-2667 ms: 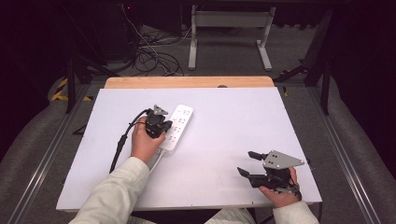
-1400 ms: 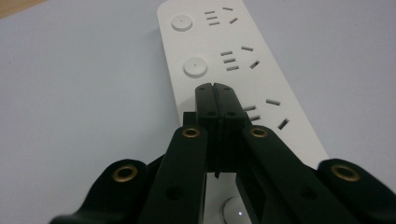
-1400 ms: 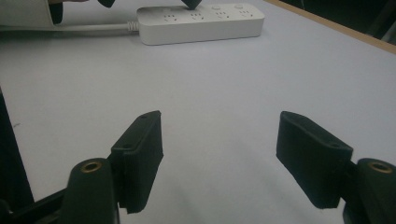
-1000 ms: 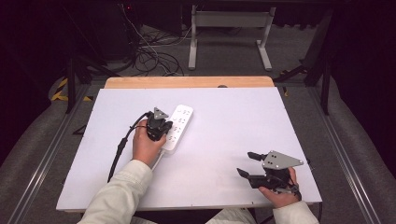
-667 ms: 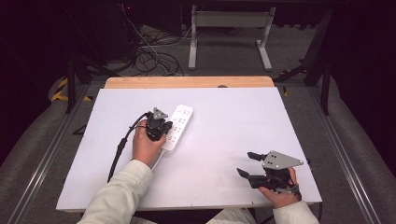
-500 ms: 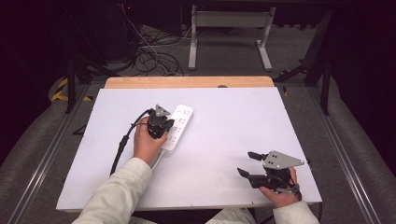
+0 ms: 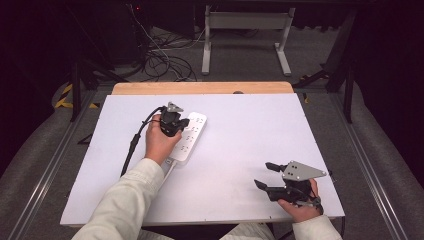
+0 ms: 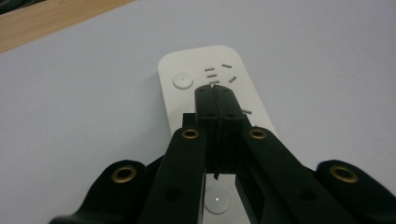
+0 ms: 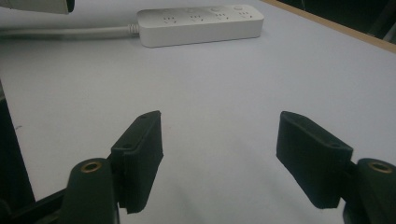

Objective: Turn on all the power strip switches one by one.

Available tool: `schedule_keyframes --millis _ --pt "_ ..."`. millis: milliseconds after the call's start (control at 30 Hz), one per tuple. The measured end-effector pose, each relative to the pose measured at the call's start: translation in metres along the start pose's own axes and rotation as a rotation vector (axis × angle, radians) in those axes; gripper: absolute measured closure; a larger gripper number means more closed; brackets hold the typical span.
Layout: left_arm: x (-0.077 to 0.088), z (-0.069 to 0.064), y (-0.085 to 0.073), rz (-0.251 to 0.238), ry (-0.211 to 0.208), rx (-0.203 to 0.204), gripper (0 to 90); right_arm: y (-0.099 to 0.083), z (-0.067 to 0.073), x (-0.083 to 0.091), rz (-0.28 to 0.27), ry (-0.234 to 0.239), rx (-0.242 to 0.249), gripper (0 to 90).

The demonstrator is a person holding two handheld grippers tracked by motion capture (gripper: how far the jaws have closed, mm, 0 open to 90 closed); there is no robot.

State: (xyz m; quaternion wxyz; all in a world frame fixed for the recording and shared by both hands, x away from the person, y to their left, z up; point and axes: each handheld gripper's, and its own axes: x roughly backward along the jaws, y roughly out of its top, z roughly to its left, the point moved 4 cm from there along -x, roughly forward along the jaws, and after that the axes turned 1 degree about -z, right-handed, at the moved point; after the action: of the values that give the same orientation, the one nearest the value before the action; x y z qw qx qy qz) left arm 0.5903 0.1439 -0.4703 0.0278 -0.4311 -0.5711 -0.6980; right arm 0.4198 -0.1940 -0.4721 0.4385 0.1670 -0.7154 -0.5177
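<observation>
My left claw (image 7: 181,123) hangs over the white power strip (image 7: 191,141), which lies on the white table top (image 7: 250,130) left of the middle, its long side running from near left to far right. In the left gripper view my two black jaws are pressed flat together with nothing between them, their tips (image 8: 215,95) above the strip (image 8: 187,70) near one round button (image 8: 182,80); a second round button (image 8: 217,200) shows below the jaws, and small socket slits (image 8: 211,73) sit just beyond the tips. Whether the tips touch the strip I cannot tell. I can read no brand, label or writing on the strip or on the claws; the slits and buttons are its sole marks.

My right claw (image 7: 267,175) sits at the near right of the table, well apart from the strip, its jaws standing wide with only bare table top (image 9: 210,93) between them. In the right gripper view the strip (image 9: 201,24) lies far off with its white cord (image 9: 65,31) running away to the left.

Compared with half a second ago, my left claw has shifted slightly toward the far right along the strip and looks a little higher, its jaws closed as before. My right claw and the strip lie where they were
</observation>
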Motion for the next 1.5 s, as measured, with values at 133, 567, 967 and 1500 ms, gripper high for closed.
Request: schedule_keyframes --millis 133,567,967,1500 --pt "-0.009 0.004 -0.004 0.018 0.014 -0.005 90.0 0.000 0.000 0.000 -0.002 0.001 -0.003 32.1" --pt "-0.015 0.004 -0.007 0.036 0.019 -0.001 90.0 0.000 0.000 0.001 -0.003 0.003 -0.003 32.1" --pt "-0.016 0.003 -0.009 0.025 0.043 0.002 90.0 0.000 0.000 0.001 -0.002 0.006 -0.002 32.1" --pt "-0.019 -0.003 -0.010 0.014 0.052 -0.009 90.0 -0.001 0.001 0.001 -0.002 0.010 0.001 32.0"
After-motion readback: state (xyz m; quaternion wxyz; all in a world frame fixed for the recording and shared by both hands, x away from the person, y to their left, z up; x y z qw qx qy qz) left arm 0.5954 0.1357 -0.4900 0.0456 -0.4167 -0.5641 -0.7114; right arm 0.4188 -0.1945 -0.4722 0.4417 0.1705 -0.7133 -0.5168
